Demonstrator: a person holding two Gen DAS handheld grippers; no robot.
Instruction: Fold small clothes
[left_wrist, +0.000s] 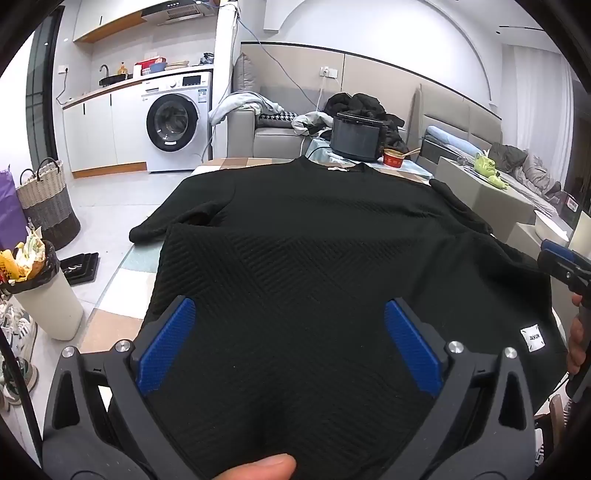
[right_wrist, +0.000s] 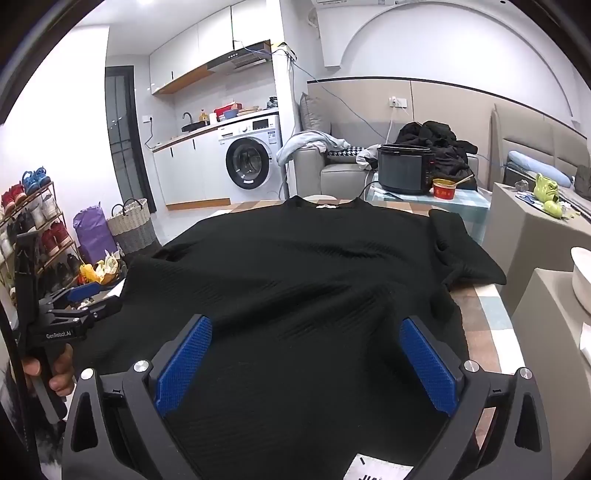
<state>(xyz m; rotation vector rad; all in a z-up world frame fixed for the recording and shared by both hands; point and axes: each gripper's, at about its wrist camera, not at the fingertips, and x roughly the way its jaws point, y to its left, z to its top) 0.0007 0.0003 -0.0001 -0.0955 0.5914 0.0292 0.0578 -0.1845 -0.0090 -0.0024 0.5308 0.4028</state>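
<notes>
Left gripper: fingers spread wide, nothing between them, poised over the near hem of the sweater on its left half; a thumb tip shows at the bottom of the left wrist view.
Right gripper: likewise released, blue pads far apart, above the near hem on the right half, close to the white hem tag.
Sweater: black, ribbed knit, spread flat with its hem at the table's near edge and its collar at the far edge; the white neck label faces up.
Sleeves: the left one is drawn inward across the table's left edge, the right one lies angled toward the right edge.
Table: checked cloth in tan, white and pale blue, showing along both sides of the sweater.
Beyond the far edge: a black cooker with a red bowl just beside it.
Farther back: grey sofa piled with clothes, then a washing machine by the kitchen counter.
</notes>
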